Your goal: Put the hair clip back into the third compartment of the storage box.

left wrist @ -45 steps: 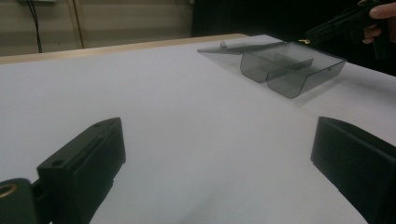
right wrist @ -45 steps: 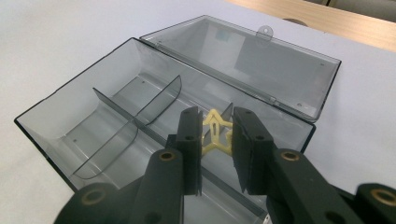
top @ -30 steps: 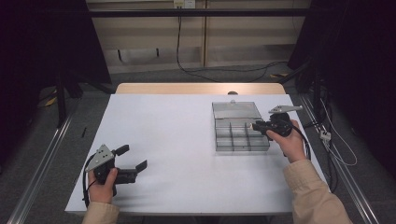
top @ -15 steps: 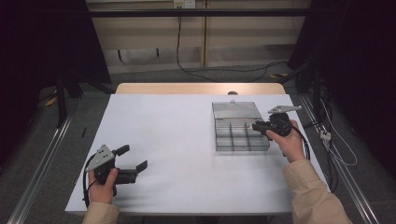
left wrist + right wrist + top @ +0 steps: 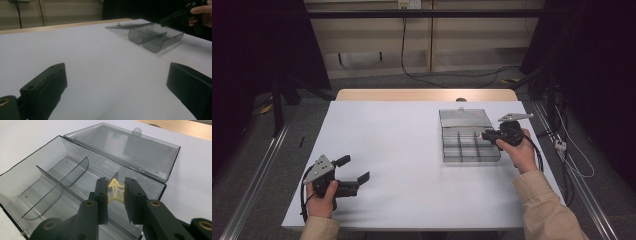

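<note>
High view: the right gripper [image 5: 490,135] hovers over the open divided box [image 5: 469,147] on the tabletop [image 5: 402,145]; the left gripper [image 5: 353,174] rests released. Right gripper view: jaws clench a yellow star piece [image 5: 115,191], which could catch a divider if dropped askew

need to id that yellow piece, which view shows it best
The right gripper view: the yellow star-shaped piece sits close-up between the right claw, over the grey box. The other two views show it too small to make out.
</note>
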Motion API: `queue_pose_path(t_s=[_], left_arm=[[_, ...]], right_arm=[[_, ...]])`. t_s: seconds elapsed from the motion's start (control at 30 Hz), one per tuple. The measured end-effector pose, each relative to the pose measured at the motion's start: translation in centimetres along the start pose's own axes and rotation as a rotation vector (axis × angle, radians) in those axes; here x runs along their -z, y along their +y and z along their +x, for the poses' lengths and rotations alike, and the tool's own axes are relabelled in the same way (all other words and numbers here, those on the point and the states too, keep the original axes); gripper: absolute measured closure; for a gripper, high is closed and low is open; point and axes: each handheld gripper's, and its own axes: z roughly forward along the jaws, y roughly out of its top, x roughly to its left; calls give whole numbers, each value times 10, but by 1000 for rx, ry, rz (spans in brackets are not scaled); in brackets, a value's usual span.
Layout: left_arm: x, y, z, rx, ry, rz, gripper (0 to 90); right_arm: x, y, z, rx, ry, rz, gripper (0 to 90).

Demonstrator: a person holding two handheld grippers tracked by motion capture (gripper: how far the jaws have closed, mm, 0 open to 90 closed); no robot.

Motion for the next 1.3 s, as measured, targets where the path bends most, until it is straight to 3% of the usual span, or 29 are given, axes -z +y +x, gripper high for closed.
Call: queue_pose_path(t_s=[0.93, 1.3], left_arm=[[1, 0, 1, 2, 2, 0, 28], [1, 0, 1, 2, 3, -1, 28]], right_arm=[[-11, -4, -3, -4, -30, 15, 732], [-9, -4, -1, -8, -38, 6, 608]])
